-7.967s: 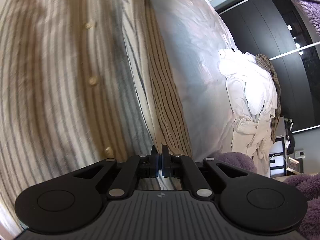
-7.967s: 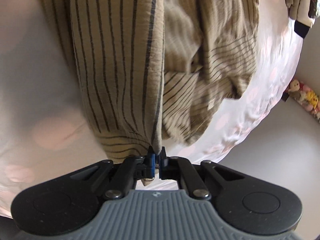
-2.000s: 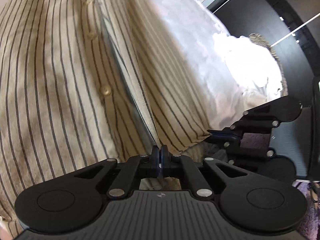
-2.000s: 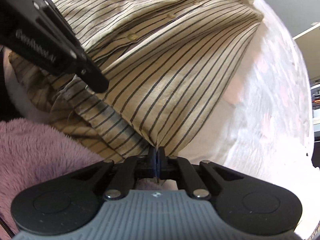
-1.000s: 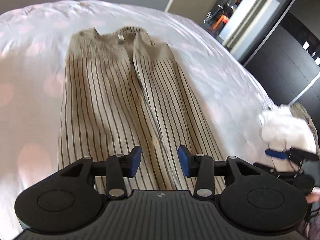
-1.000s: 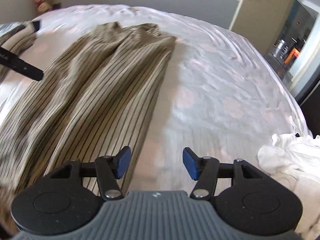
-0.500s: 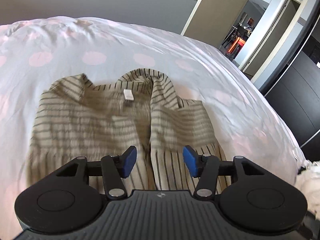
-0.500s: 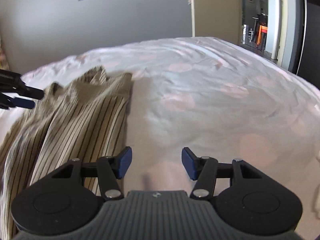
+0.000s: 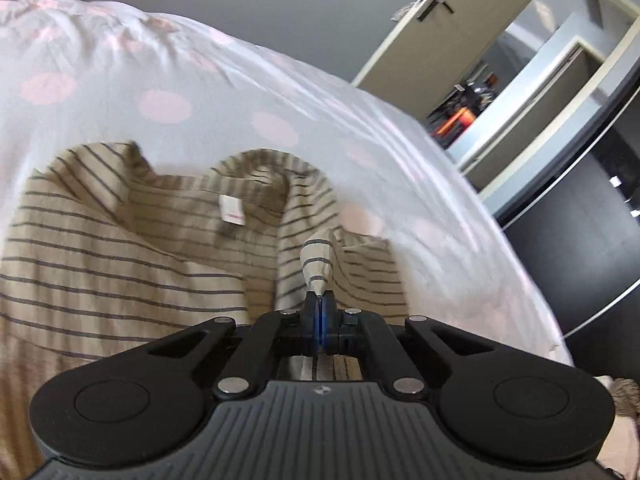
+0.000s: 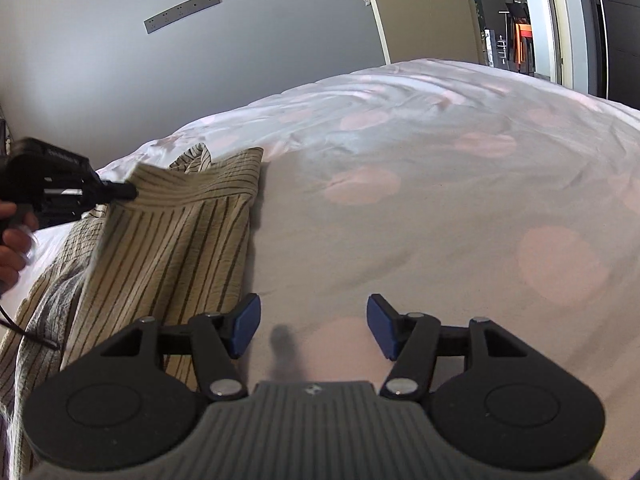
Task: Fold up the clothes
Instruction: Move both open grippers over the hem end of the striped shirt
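While the striped shirt lies flat on the bed, collar end away from both cameras and its long axis running back toward the person, the left gripper has just snapped together on a raised fold of cloth by the collar opening — the pinched peak stands up right at its tips. From the right wrist view the same gripper shows at the shirt's far shoulder, held by a hand at the frame's edge. The right gripper hangs with its jaws spread, nothing between them but bare bedding; the shirt's near side edge lies just beside its left finger, so the cloth is to its left and ahead. That makes the left hand the one already on the garment, and the right, I judge, must shift leftward to take the matching shoulder. The bedspread is white with pale pink dots — soft and rumpled. Behind it are a grey wall, an open door and, blurred, what may be an orange chair beyond.
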`<state>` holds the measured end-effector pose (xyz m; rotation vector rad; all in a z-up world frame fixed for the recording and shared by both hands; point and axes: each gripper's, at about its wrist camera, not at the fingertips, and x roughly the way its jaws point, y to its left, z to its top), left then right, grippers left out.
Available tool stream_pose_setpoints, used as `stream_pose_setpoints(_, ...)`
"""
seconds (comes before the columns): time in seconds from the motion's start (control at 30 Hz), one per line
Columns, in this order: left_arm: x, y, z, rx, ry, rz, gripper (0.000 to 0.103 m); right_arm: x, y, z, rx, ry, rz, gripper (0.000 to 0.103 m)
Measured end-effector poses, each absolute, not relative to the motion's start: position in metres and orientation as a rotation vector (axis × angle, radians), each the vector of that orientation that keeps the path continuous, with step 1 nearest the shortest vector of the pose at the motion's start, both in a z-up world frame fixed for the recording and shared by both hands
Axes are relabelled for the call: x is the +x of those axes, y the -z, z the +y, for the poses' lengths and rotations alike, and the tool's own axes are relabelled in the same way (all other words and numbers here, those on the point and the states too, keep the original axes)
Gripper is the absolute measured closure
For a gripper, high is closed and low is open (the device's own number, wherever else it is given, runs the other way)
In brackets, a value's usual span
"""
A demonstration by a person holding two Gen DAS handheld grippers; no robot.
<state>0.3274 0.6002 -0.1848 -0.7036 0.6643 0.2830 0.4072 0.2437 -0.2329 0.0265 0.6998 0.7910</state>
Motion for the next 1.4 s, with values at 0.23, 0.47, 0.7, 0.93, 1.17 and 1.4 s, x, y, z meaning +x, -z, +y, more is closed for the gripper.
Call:
stream_pose_setpoints(0.23, 0.328, 0.222, 0.610, -0.727, -0.369, 0.736, 0.103, 0.407, 0.234, 0.245, 0.047, -0.808, 0.698, 0.038)
stream_pose_setpoints(0.47, 0.309, 0.192, 0.597, -0.700, -0.387, 0.653, 0.070, 0.397, 0.218, 0.244, 0.049, -0.885, 0.665, 0.067)
stream_pose_setpoints(0.7, 0.278, 0.177, 0.547, -0.716, -0.247, 0.715, 0.072, 0.371, 0.212, 0.263, -0.023, -1.066, 0.684, 0.076)
stream_pose_setpoints(0.93, 0.267, 0.197, 0.490, -0.594, -0.219, 0.916, 0.078, 0.340, 0.218, 0.283, -0.169, -1.176, 0.766, 0.077)
stream_pose_setpoints(1.17, 0.250, 0.207, 0.460, -0.504, -0.296, 1.026, 0.080, 0.317, 0.227, 0.293, -0.320, -1.145, 0.773, 0.079)
stream_pose_setpoints(1.4, 0.226, 0.203, 0.436, -0.473, -0.358, 1.076, 0.080, 0.294, 0.228, 0.286, -0.446, -1.125, 0.743, 0.079)
